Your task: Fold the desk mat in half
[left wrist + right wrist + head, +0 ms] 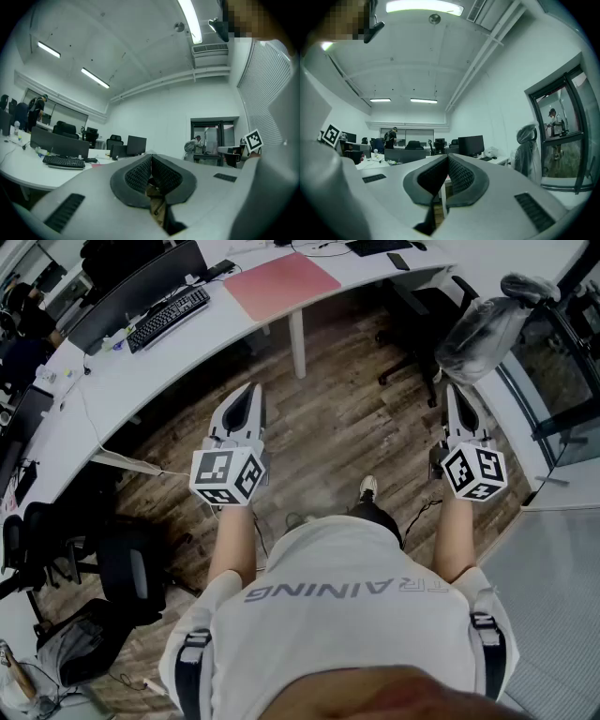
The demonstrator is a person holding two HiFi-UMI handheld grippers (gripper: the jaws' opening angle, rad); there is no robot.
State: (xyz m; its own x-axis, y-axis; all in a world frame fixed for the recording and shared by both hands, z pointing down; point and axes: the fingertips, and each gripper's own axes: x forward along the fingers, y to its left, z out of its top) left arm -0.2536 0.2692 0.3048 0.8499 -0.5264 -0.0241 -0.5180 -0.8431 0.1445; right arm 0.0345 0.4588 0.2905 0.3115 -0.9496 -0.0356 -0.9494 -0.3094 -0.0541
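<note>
Wood floor (pixel 328 418) lies between the person and the white counter (pixel 127 381). A keyboard (pixel 169 315) is seen on the counter, and a plastic-covered chair (pixel 483 329) at the right. The left hand-held gripper (pixel 248 390) and right hand-held gripper (pixel 455 392) are clenched with nothing held. The desk mat (pixel 281 284), pink, is laid flat and unfolded on the counter near the keyboard, well apart from both.

Wears a pale short-sleeved T-shirt (pixel 347 615), grey lettering across it, at lower centre; dark-buckled straps (pixel 192 657) over both shoulders; one white shoe (pixel 368 487).
</note>
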